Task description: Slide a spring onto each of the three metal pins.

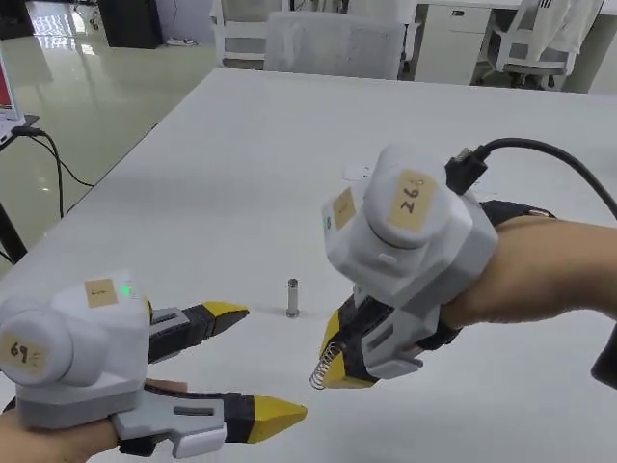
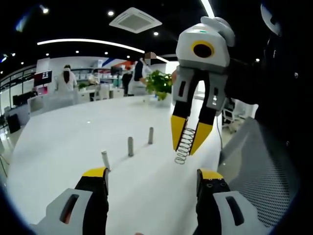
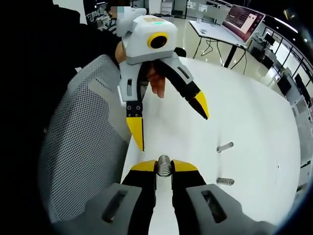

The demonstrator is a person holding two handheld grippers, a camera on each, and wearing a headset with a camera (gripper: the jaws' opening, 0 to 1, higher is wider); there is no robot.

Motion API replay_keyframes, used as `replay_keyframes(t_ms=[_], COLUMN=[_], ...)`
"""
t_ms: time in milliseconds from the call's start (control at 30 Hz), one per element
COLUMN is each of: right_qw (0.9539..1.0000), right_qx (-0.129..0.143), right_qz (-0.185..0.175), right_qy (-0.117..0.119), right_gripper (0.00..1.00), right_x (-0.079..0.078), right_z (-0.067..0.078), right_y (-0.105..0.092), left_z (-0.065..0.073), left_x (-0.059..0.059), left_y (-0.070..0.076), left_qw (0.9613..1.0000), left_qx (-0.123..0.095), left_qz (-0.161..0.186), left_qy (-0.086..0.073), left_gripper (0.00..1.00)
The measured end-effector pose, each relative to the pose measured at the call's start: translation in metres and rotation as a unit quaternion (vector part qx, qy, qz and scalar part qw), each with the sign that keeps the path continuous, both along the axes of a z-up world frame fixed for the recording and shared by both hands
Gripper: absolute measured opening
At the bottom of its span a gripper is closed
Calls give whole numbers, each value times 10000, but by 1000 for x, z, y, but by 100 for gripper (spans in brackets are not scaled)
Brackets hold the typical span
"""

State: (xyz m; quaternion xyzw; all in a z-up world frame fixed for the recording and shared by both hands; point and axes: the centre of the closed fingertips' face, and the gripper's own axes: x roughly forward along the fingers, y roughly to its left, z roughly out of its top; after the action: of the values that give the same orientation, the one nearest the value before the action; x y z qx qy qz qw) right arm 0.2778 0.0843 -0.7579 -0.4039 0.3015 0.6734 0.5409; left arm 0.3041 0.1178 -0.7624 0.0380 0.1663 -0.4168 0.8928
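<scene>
My right gripper (image 1: pixel 335 371) is shut on a small coiled metal spring (image 1: pixel 323 367), held just above the white table. The spring (image 3: pixel 164 165) sticks out between its yellow-tipped jaws. A short metal pin (image 1: pixel 292 297) stands upright on the table, just left of that gripper. Three pins (image 2: pixel 106 159) (image 2: pixel 130 146) (image 2: pixel 150 135) stand in a row in the left gripper view, with the held spring (image 2: pixel 184 143) hanging to their right. My left gripper (image 1: pixel 255 365) is open at the bottom left with nothing between its jaws. The lower of two pins (image 3: pixel 225 181) in the right gripper view looks ribbed.
The white table (image 1: pixel 241 174) stretches far ahead. A grey mesh chair (image 3: pixel 83 132) stands by the near edge. Another chair (image 1: pixel 333 43) is at the far end. A black cable (image 1: pixel 549 154) runs from the right gripper.
</scene>
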Motion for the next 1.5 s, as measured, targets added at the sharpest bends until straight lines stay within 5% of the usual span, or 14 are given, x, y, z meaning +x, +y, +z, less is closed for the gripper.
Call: replay_keyframes(t_ms=[1500], right_qw=[9996], right_qx=[-194], right_qz=[-112], right_qy=[-161], right_gripper=[8], right_x=[58], right_z=[6], right_y=[9], left_z=[-2], left_x=[1], left_y=[-1], left_qw=[10000], left_qx=[-48], left_qz=[58], left_qy=[26], left_gripper=[70])
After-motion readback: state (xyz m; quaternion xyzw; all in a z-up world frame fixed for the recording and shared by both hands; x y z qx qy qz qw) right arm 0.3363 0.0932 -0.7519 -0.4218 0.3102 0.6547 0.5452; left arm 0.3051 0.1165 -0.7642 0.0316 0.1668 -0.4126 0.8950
